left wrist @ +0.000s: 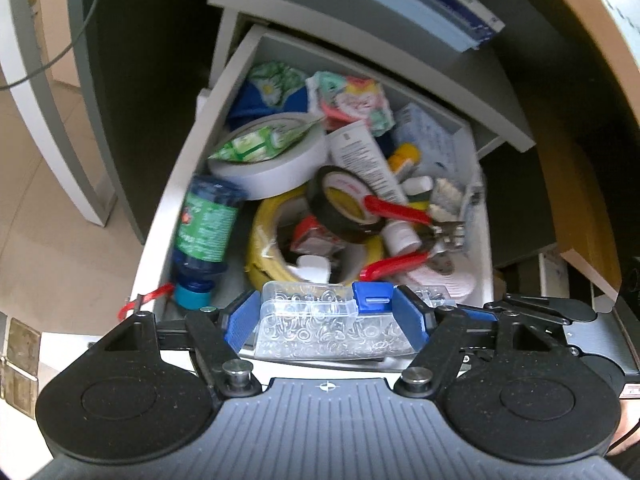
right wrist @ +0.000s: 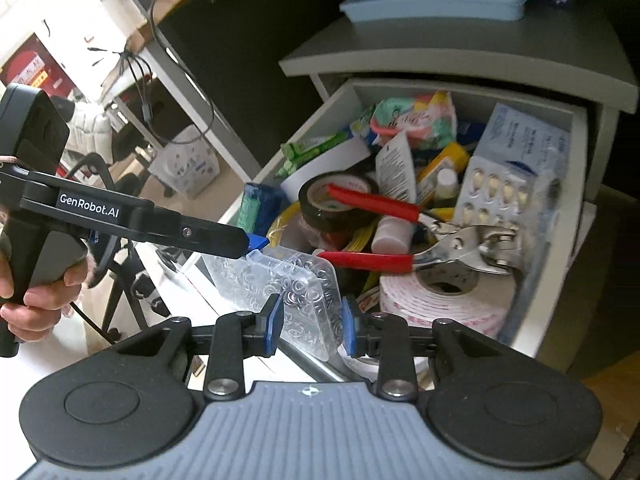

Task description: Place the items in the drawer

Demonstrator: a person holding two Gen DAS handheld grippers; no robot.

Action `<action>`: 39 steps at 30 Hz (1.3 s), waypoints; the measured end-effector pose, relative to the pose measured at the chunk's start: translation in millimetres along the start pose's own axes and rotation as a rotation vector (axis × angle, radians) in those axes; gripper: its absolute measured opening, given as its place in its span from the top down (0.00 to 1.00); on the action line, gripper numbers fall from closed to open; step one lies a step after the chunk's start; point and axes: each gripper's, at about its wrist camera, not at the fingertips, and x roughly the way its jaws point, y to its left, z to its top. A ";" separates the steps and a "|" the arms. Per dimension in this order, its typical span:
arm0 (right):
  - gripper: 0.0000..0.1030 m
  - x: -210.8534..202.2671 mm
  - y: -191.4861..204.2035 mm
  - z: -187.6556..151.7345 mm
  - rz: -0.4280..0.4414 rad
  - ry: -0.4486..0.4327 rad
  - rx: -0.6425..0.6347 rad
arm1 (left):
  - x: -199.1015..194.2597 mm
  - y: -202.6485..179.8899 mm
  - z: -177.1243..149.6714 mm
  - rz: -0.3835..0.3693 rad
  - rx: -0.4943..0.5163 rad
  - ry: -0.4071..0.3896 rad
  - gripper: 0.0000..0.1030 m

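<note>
A clear plastic box of small metal rings (left wrist: 328,326) with a blue clasp sits between the blue pads of my left gripper (left wrist: 324,316), which is shut on it at the near edge of the open white drawer (left wrist: 180,184). In the right wrist view the same box (right wrist: 288,288) hangs tilted over the drawer's front corner, with the left gripper's fingertips (right wrist: 256,242) on its far end. My right gripper (right wrist: 308,326) straddles the box's near end with its pads beside it; the pads look slightly apart from the box.
The drawer (right wrist: 576,184) is crowded: white tape roll (left wrist: 268,160), yellow tape (left wrist: 272,240), black tape (left wrist: 344,200), red-handled punch pliers (right wrist: 400,232), green-labelled bottle (left wrist: 206,220), tube, pill blisters (right wrist: 500,192), tissue packs. A grey cabinet top (right wrist: 480,52) carries a blue tray.
</note>
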 end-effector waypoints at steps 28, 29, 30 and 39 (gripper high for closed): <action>0.66 -171.7 -87.3 -59.9 -0.084 -0.281 0.126 | 17.1 -163.1 -11.9 -0.093 0.146 0.070 0.29; 0.66 -177.3 -92.0 -63.7 -0.091 -0.289 0.134 | 20.1 -170.9 -12.3 -0.096 0.158 0.076 0.29; 0.66 -183.1 -96.9 -67.6 -0.096 -0.299 0.144 | 23.1 -178.8 -12.7 -0.098 0.169 0.081 0.29; 0.66 -231.7 -138.2 -104.1 -0.157 -0.375 0.230 | 50.5 -249.5 -16.5 -0.121 0.275 0.128 0.29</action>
